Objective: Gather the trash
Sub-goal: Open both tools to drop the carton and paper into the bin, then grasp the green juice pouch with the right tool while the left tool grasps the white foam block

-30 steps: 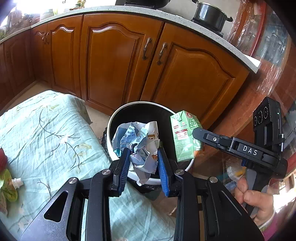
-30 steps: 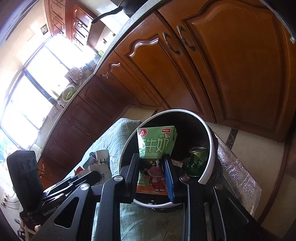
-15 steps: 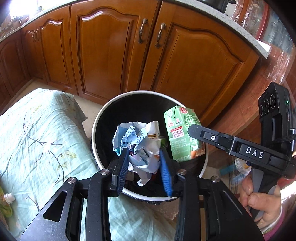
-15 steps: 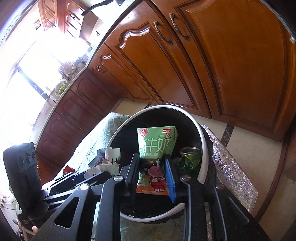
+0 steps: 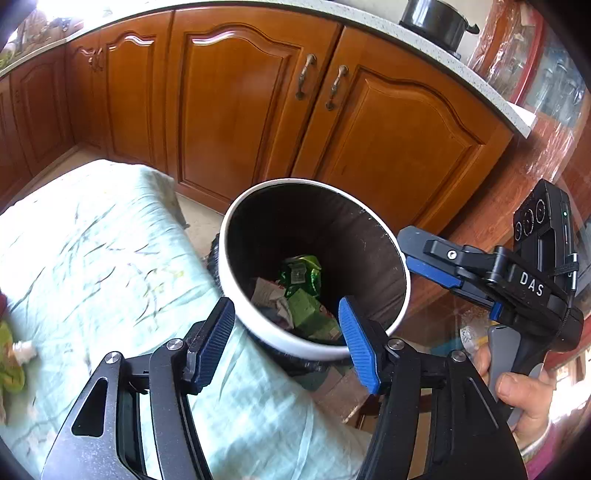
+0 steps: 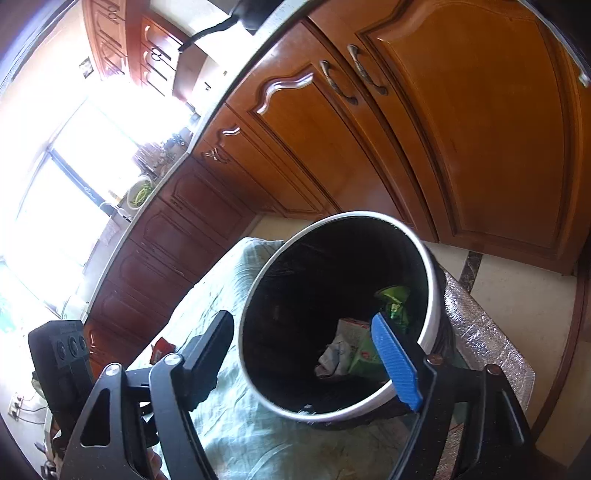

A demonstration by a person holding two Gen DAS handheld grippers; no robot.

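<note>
A round bin with a white rim (image 5: 236, 291) (image 6: 432, 291) and black liner stands beside the table. Inside lie a green milk carton (image 5: 308, 310) (image 6: 364, 356), crumpled paper (image 5: 267, 293) (image 6: 334, 350) and a crushed green can (image 5: 301, 271) (image 6: 395, 299). My left gripper (image 5: 286, 341) is open and empty just above the bin's near rim. My right gripper (image 6: 306, 360) is open and empty over the bin; it also shows in the left wrist view (image 5: 436, 258) at the bin's right rim.
The table carries a pale green cloth (image 5: 99, 258) (image 6: 236, 417), with green and red trash (image 5: 9, 365) at its left edge. Wooden cabinet doors (image 5: 236, 110) stand behind the bin. A black pot (image 5: 432, 18) sits on the counter. A foil-covered surface (image 6: 480, 343) lies right of the bin.
Both grippers opened. The crumpled paper fell from the left one and the milk carton from the right one; both now lie in the bin.
</note>
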